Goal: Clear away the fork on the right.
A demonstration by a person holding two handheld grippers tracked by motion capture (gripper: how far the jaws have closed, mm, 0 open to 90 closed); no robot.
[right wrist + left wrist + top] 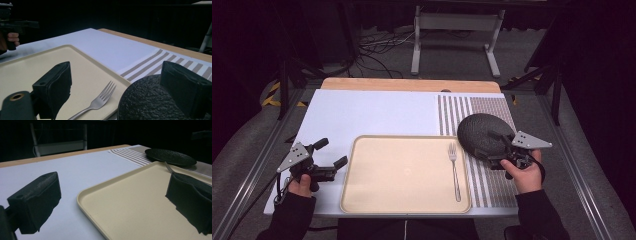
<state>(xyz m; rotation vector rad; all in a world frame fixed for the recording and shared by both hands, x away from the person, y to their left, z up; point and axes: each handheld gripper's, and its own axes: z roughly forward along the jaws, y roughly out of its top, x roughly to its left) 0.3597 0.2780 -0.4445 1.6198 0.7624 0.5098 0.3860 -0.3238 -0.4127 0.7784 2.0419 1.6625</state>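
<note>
The right gripper [495, 142] sits over the near edge of the black plate [479, 131], which rests on the striped mat [492, 107] at the right of the bench [362, 107], overlapping the right rim of the tray [362, 145]. In the right gripper view its jaws stand apart, one above the tray and one above the plate [147, 100]; whether the plate rim already lies between them cannot be told. The left gripper [331, 156] hovers at the left edge of the tray, jaws released and holding nothing.

Risks from this position:
- The plate is thin and rough-surfaced. A grip taken on the rim alone may slip, and the plate may tilt or drop onto the tray.
- The fork [454, 170] lies lengthwise along the right side of the tray, tines toward the far side, just beside the plate. A plate dragged left rather than lifted would likely strike the fork and shift it.
- Pulling the plate across the mat may bunch the mat.
- The left gripper's jaws reach over the tray rim [82, 200]; a careless move there could nudge the tray.

Inventory:
- Plate: one.
- Fork: one.
- Tray: one.
- Mat: one.
- Grippers: two.
</note>
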